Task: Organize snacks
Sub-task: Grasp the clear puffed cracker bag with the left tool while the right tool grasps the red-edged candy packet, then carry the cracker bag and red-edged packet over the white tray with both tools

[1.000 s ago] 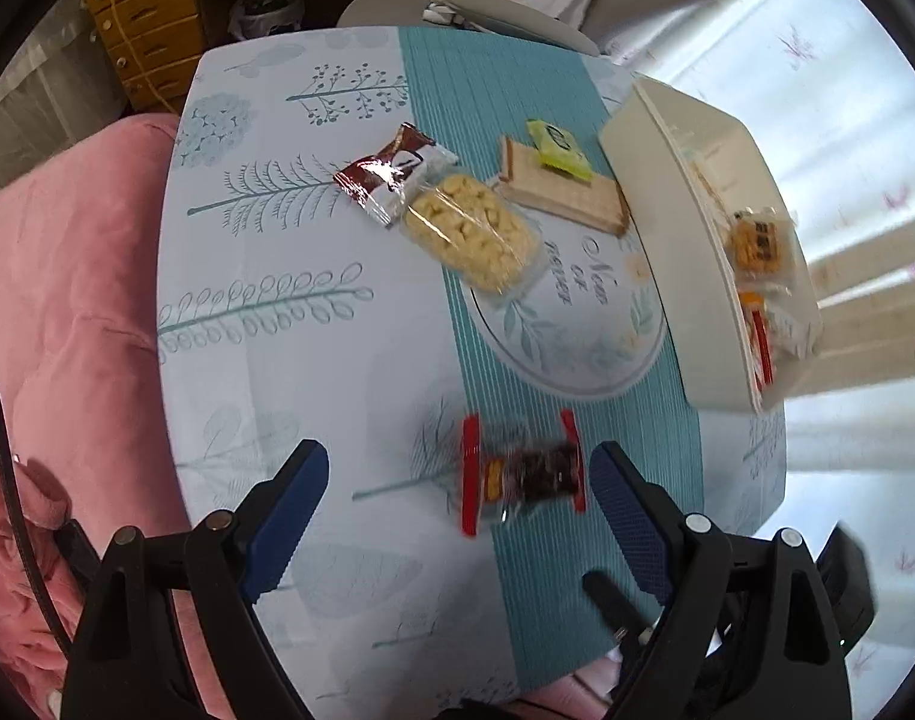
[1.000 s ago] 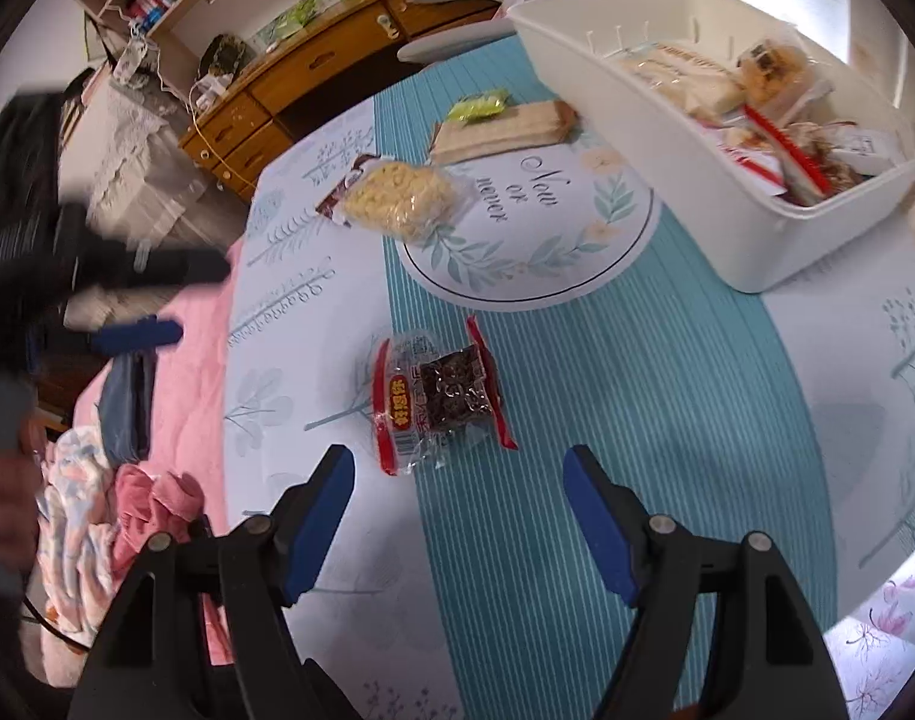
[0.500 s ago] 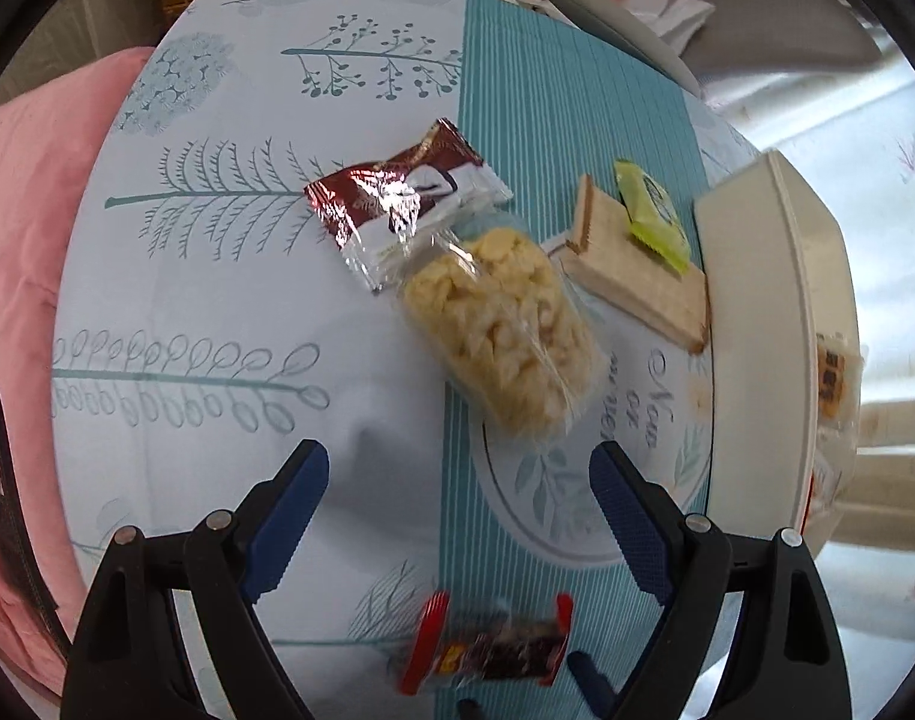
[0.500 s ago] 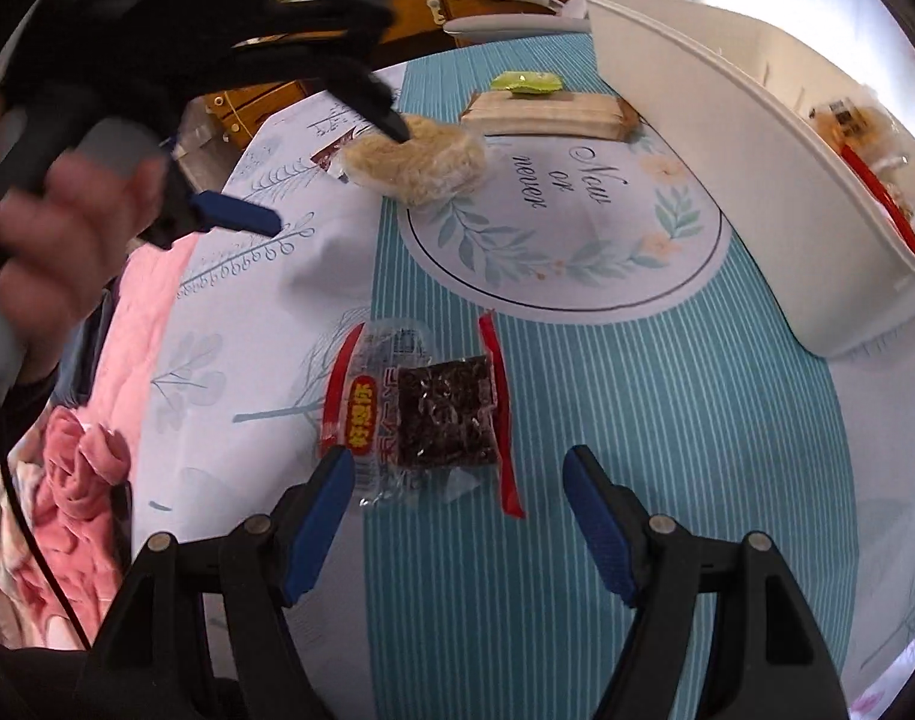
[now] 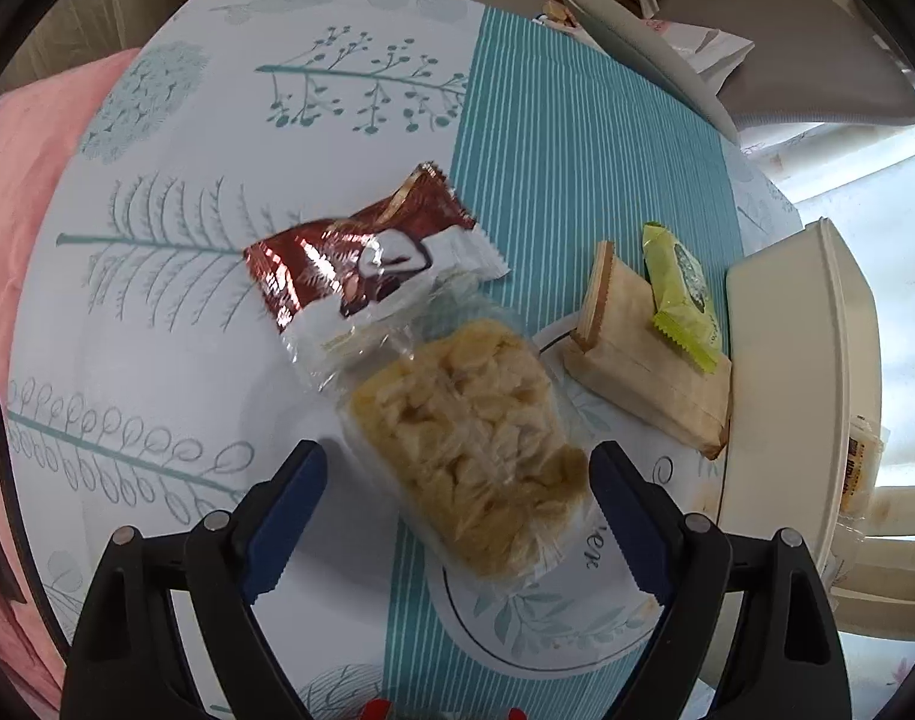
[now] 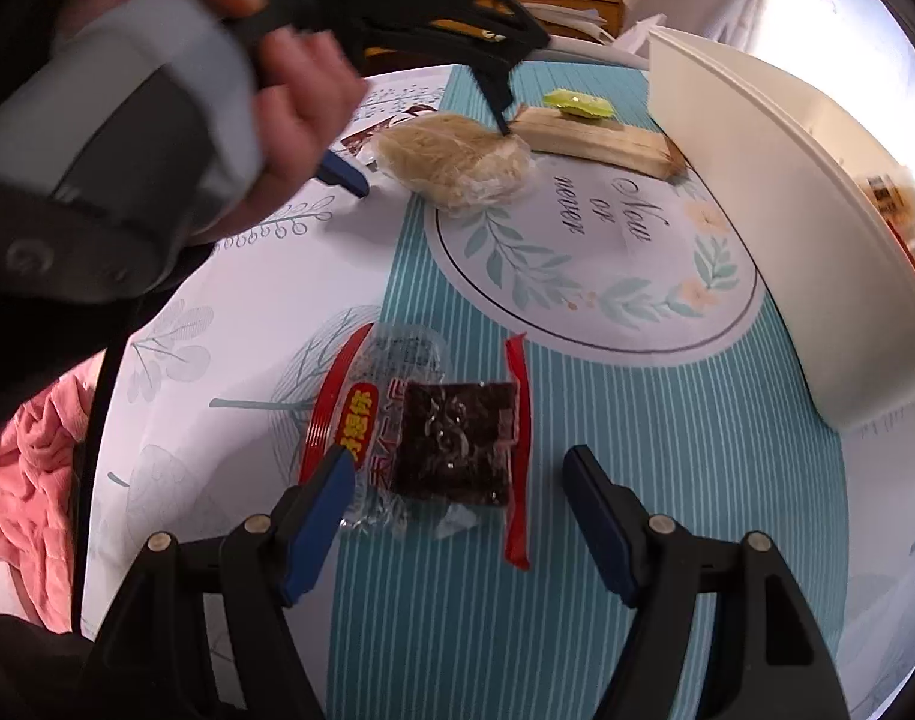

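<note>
The left gripper points steeply down at the table, its jaws spread wide on either side of a clear bag of pale yellow crisps. The blue pads flank the near end of the bag; the right pad is just beside the wrapper's edge, the left pad stands apart from it, and neither is pressing on it. From the right wrist view, the same gripper is seen in a person's hand, with one finger at each side of the crisps bag.

The right gripper also stands wide open, above a clear packet with red edges and a dark square snack lying on the striped teal runner. Its left pad overlaps the packet's clear edge in the picture; whether it touches cannot be told. The right pad is clear of the packet. Nothing is gripped.

Just beyond the crisps lies a brown-and-white foil packet, its end under the crisps bag's edge. To the right sits a tan wafer pack with a small green packet leaning on it. The white bin stands right beside the wafer pack, with snacks inside it.
</note>
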### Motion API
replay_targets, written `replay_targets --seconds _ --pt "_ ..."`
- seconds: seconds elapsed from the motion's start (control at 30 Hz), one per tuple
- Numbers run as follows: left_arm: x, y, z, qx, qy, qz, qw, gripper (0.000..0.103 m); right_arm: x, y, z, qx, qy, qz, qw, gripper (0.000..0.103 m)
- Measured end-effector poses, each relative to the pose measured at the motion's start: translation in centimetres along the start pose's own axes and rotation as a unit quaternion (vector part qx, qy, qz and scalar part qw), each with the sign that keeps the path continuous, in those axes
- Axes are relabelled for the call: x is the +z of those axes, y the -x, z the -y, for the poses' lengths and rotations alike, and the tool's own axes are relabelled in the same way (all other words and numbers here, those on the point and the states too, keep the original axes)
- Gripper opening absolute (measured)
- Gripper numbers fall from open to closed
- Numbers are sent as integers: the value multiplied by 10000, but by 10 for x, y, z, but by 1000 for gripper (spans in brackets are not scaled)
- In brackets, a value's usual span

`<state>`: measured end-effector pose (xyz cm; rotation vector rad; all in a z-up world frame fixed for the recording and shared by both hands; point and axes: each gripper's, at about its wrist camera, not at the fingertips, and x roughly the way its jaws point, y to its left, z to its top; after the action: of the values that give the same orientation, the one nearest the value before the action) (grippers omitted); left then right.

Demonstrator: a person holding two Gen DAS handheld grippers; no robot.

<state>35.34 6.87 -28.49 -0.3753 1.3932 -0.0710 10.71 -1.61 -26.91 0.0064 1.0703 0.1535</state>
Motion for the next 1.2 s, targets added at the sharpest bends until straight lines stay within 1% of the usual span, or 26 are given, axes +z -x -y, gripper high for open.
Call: replay_targets --seconds 0.03,0.17,0.3,0.33,0.37,0.47,0.5,0.53,0.6,0.67,0.7,0.8,1.0,1.13,1.2 --pt "3 -3 4 -13 -25 -11 10000 88 0 -1 -1 15 52 7 10000 72" --pt "11 -10 18 295 -192 50 9994 88 4 -2 -5 26 271 -22 9996 70" --pt "18 -18 31 657 -403 48 9970 88 12 -6 -9 7 418 -90 9991 61" --pt "18 -19 33 718 -453 36 9964 88 13 -6 -9 -4 426 -109 9990 59" --pt "19 -21 36 783 -502 19 9957 88 14 -6 -9 -40 448 -128 9989 54" --pt "22 -29 49 901 -591 -2 9942 88 17 -6 -11 -64 493 -162 9986 50" --pt "23 -31 51 925 -603 0 9939 87 17 -6 -10 -65 498 -162 9986 47" --pt "24 -32 54 970 -622 -3 9933 85 17 -5 -10 -71 500 -147 9986 47" --pt "25 -33 57 1038 -637 -12 9925 80 18 -5 -10 -53 488 -184 9986 46" --pt "22 -29 52 1005 -604 -15 9931 75 18 -5 -11 -14 445 -219 9988 45" --pt "24 -28 51 931 -585 -40 9939 73 18 -5 -10 25 428 -243 9988 45" --pt "28 -26 46 816 -585 -151 9948 69 17 -4 -10 124 317 -364 9988 45" --pt "32 -23 25 736 -196 -578 9954 67 10 -1 -6 169 81 -548 9983 45" --pt "23 -16 7 819 5 -711 9941 66 1 4 1 241 -126 -693 9972 45" --pt "17 -12 0 861 93 -801 9930 66 -2 7 7 334 -394 -873 9948 45"
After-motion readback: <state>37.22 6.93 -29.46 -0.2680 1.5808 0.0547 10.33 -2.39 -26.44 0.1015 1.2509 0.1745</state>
